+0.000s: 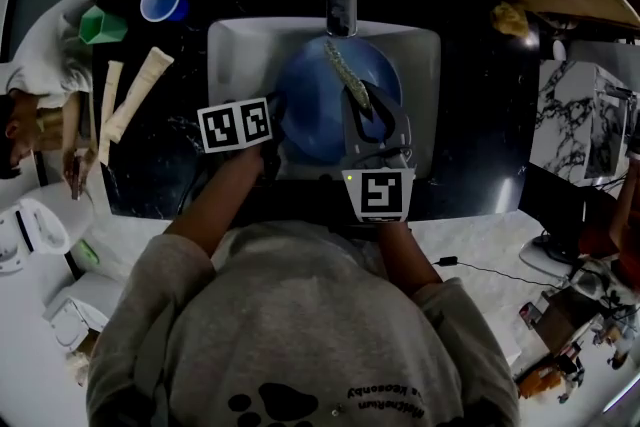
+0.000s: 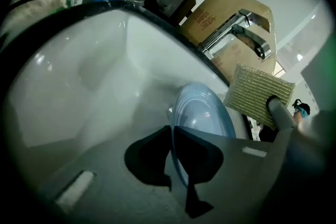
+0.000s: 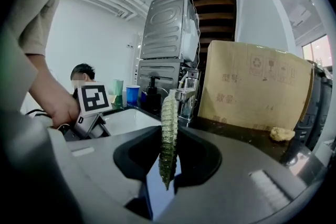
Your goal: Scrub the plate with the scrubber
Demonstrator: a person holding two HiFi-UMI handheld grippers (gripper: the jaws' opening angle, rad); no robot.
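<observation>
1. The white sink (image 1: 235,50) is set into a dark counter (image 1: 470,115), with the faucet (image 1: 340,5) at its far rim.
2. The blue plate (image 1: 310,105) is inside the sink, tilted up rather than lying flat.
3. The left gripper (image 2: 172,136) has its 2 jaws pressed together on the plate's near rim, so the thin edge is pinched between them.
4. The right gripper (image 3: 168,149) pinches the scrubber (image 3: 168,113), a flat greenish-yellow pad that stands edge-on between its jaws.
5. In the head view the scrubber lies over the plate's upper right part, just below the faucet. In the left gripper view it sits close beside the plate's right rim. No view settles whether pad and plate touch.
6. A blue cup (image 1: 160,0) and a green cup (image 1: 100,25) stand on the counter to the left of the sink, well apart from the plate.
7. A cardboard box (image 3: 252,86) stands behind the faucet.
8. Another person (image 1: 40,65) is at the left end of the counter.
</observation>
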